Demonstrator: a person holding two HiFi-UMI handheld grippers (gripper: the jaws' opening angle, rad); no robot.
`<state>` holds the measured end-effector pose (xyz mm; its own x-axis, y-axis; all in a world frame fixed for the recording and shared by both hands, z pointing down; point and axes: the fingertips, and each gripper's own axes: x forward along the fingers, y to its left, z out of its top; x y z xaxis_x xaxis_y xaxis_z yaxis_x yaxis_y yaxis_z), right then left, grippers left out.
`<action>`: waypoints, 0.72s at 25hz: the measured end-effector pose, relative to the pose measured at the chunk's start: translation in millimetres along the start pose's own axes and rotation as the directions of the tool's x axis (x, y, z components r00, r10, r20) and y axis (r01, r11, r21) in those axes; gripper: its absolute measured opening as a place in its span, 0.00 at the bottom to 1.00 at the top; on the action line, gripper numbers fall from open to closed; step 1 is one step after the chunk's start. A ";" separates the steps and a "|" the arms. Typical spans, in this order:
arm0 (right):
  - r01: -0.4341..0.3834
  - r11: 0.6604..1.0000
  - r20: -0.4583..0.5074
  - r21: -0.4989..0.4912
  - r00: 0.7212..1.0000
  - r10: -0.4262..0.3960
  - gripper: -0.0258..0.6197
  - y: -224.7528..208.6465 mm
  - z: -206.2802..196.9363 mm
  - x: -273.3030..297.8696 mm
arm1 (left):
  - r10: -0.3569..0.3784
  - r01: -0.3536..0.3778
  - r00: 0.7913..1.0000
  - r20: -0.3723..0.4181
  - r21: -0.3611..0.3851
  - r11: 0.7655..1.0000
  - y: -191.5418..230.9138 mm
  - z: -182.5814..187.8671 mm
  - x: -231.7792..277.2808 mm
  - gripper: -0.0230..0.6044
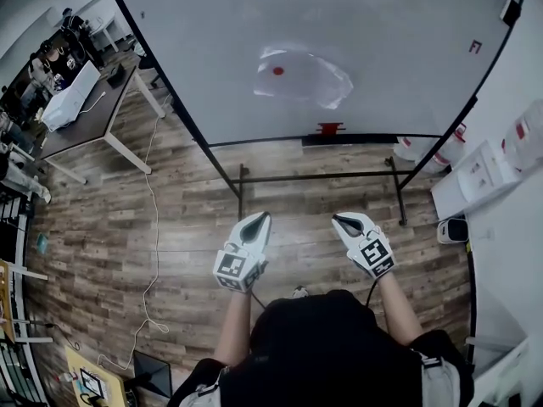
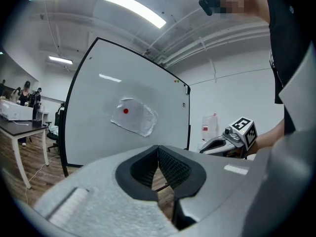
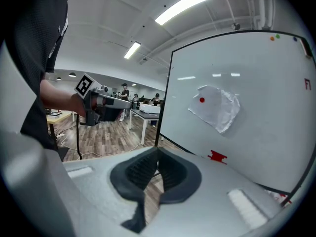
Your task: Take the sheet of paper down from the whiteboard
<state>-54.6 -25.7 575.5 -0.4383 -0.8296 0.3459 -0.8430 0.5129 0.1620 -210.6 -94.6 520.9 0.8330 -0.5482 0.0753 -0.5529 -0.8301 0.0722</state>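
The whiteboard (image 1: 382, 24) is filling the upper middle and upper right of the head view, standing on a dark frame with legs resting on the wooden floor (image 1: 187, 219). In the left gripper view the whiteboard (image 2: 94, 107) is sitting left of centre, and in the right gripper view (image 3: 266, 132) it is taking up the right half.

The person (image 1: 331, 346), in a dark top, is showing at the bottom centre of the head view, both forearms reaching up the frame towards the board. A table (image 1: 85, 121) is standing at the upper left.

The sheet of paper (image 1: 301, 76) is hanging crumpled on the board, a little left of the board's centre, well apart from both tools. It is showing at centre left of the left gripper view (image 2: 134, 116) and upper right of centre in the right gripper view (image 3: 217, 107).

The left gripper (image 1: 263, 215) is sitting just below centre left, its jaws clenched together on nothing (image 2: 158, 149). The right gripper (image 1: 338, 219) is beside it at centre right, also clenched and empty (image 3: 158, 152). Both are pointing at the board without touching it.

A red magnet (image 1: 278, 70) is pinning the sheet near its upper left corner. A small red object (image 1: 329, 128) is sitting at the board's lower edge, below the sheet.
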 end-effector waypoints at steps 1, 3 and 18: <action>0.003 1.000 0.001 0.000 1.000 -0.003 0.05 0.6 1.1 2.3 | -0.001 0.001 1.000 0.003 -0.003 1.000 3.1 -0.1 0.2 0.06; 0.001 1.000 -0.001 -0.004 1.000 -0.001 0.05 3.4 2.7 7.0 | -0.002 0.002 1.000 0.011 -0.012 1.000 7.8 -0.5 0.3 0.06; -0.021 1.000 -0.024 -0.016 1.000 0.021 0.05 16.2 1.1 26.1 | 0.020 -0.020 1.000 0.011 -0.045 0.999 28.8 -11.6 -12.2 0.06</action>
<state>-80.0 -39.3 586.2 -0.4481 -0.8135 0.3708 -0.8286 0.5336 0.1695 -236.9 -110.6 533.6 0.8219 -0.5658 0.0661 -0.5695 -0.8139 0.1150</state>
